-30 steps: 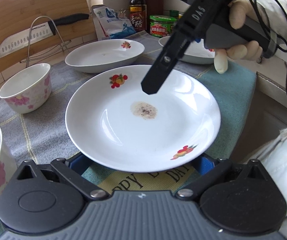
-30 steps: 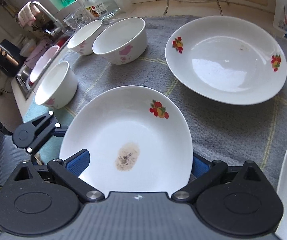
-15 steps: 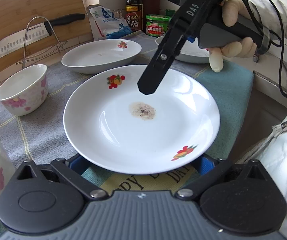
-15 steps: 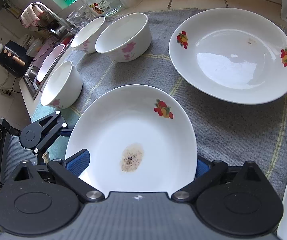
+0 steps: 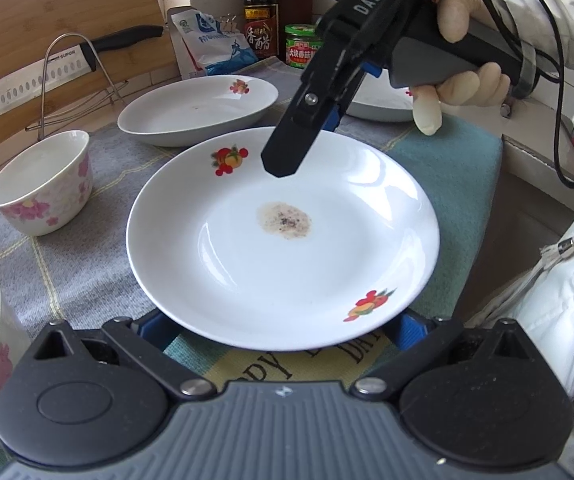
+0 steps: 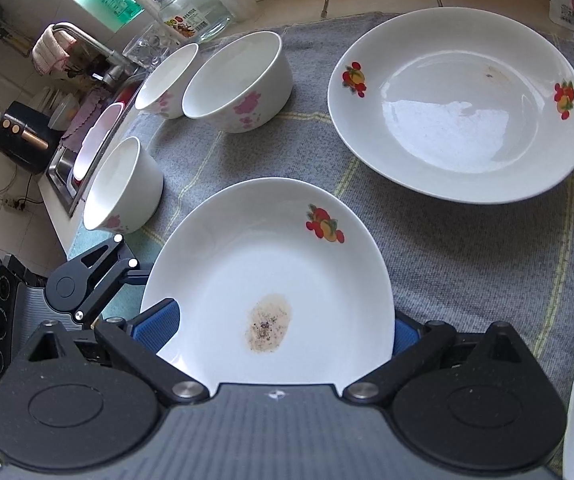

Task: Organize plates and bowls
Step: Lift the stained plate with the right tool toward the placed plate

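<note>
The stained plate (image 5: 283, 240) is supported above the grey mat (image 6: 467, 248), straddled by both grippers. Left gripper (image 5: 283, 332) and right gripper (image 6: 275, 328) are spread wide beneath its rim; no clamping is evident. Slippage is judged likely if either tilts.

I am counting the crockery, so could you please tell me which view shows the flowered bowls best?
The right wrist view: three bowls stand whole on the grey cloth. The left wrist view shows one bowl whole and another cut off at its left edge.

Bright, even daylight; soft glare on the stained plate (image 5: 283, 236) and far plate (image 6: 459, 104). Sharp centres, strong fisheye bending, dark vignetted corners.
</note>
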`<state>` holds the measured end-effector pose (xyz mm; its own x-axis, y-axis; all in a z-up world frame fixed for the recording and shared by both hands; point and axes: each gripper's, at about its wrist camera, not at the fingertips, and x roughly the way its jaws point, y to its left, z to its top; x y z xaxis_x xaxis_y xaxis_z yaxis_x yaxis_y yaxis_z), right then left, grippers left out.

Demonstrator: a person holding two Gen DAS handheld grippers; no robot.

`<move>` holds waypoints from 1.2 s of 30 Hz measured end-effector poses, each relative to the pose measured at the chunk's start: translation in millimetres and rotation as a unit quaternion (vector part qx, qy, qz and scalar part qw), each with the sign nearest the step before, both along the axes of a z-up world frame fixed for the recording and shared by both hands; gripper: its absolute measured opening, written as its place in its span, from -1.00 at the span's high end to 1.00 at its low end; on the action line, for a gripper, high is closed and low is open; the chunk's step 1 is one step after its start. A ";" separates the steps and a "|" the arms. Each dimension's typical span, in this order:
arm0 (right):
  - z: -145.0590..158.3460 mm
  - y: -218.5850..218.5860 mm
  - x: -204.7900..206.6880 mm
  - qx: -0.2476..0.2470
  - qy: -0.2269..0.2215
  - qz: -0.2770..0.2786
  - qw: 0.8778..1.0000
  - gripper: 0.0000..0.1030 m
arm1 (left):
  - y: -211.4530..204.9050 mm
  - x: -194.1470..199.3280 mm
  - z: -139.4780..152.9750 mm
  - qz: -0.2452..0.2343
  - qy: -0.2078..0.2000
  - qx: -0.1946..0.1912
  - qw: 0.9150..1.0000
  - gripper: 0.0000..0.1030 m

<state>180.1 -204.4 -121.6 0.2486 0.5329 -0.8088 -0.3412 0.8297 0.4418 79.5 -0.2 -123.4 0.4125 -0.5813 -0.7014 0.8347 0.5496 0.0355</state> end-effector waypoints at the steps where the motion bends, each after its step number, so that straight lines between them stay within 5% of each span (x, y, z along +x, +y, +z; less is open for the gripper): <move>1: 0.9 0.5 -0.6 -0.001 0.000 0.000 1.000 -1.00 | -0.5 -0.2 0.4 -0.001 0.000 0.002 1.000 -0.97; 21: 27.4 -29.8 -12.0 0.003 -0.031 -0.012 0.999 -1.00 | -22.0 -1.1 29.8 -0.027 -0.008 0.015 0.999 -0.96; 36: 50.1 -118.0 -23.1 0.002 -0.070 -0.072 0.995 -1.00 | -105.6 14.7 34.7 -0.073 -0.025 -0.003 0.997 -0.96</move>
